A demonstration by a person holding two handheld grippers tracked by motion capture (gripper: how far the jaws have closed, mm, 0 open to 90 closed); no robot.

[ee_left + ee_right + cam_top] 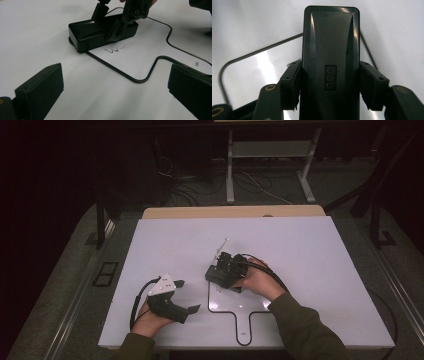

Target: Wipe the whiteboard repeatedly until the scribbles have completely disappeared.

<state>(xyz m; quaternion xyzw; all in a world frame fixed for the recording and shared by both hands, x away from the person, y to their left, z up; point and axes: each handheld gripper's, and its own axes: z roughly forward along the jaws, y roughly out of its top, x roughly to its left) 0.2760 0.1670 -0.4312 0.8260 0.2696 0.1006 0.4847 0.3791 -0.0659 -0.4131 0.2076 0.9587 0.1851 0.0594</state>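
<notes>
A black oblong case (216, 278) with a small logo lies on the white table, over the top left corner of a glossy sheet with a black paddle-shaped outline (240, 306). My right gripper (225, 269) is shut on the case. In the right gripper view the pads (292, 82) press both long sides of the case (330, 50). My left gripper (187, 296) rests near the front left, open, with nothing between its fingers. From the left gripper view (116, 97) the case (95, 30) lies ahead, with the right gripper (110, 21) on it.
The white tabletop (300, 245) has a wooden edge at the back. A thin light stick (221, 247) lies just behind the right gripper. The outlined sheet's handle (243, 330) points to the front edge. Dark floor, cables and a metal stand lie beyond.
</notes>
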